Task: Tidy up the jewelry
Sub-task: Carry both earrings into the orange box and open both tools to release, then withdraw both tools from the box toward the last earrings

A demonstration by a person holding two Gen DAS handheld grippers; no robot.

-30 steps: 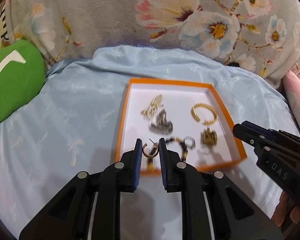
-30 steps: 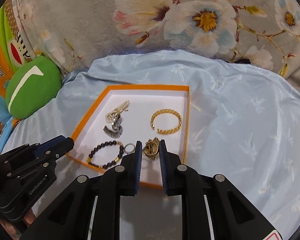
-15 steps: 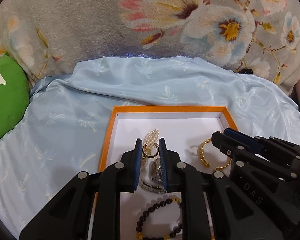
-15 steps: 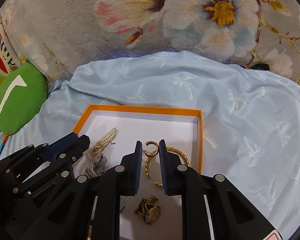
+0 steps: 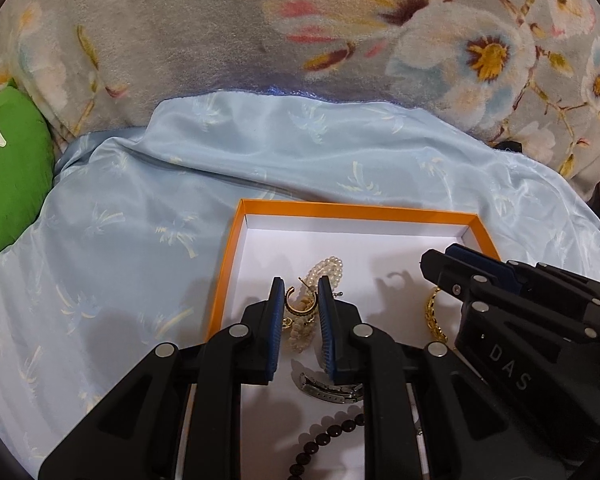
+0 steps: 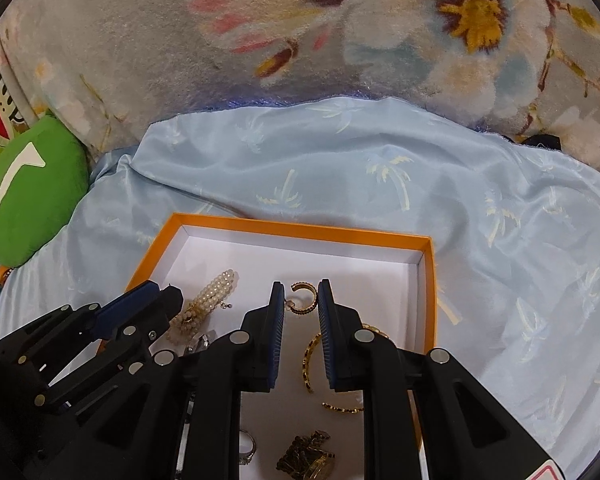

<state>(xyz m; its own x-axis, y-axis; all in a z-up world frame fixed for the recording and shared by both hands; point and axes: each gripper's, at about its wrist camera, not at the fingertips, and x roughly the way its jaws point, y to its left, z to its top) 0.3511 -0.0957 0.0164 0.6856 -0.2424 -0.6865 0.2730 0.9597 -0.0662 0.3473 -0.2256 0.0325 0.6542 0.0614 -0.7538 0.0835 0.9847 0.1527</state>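
Observation:
An orange tray (image 5: 356, 210) with a white floor lies on light blue cloth. My left gripper (image 5: 301, 292) is shut on a gold hoop earring (image 5: 300, 304), hanging over a pearl bracelet (image 5: 328, 268) in the tray. My right gripper (image 6: 301, 292) is shut on a second gold hoop earring (image 6: 302, 300) above the tray's far right part (image 6: 300, 230). A gold bangle (image 6: 310, 360) lies under it. Each gripper shows in the other's view: the right gripper (image 5: 444, 258) and the left gripper (image 6: 160, 294).
The tray also holds a silver watch band (image 5: 332, 388), a dark bead bracelet (image 5: 324, 438), a ring (image 6: 247, 446) and a gold watch (image 6: 308, 458). A green cushion (image 5: 12, 180) sits at the left. A floral blanket (image 5: 260, 40) rises behind the blue cloth (image 5: 120, 240).
Both grippers have moved forward side by side from the tray's near edge to over its far half, each still carrying its earring. The tray's near items have slid under the fingers.

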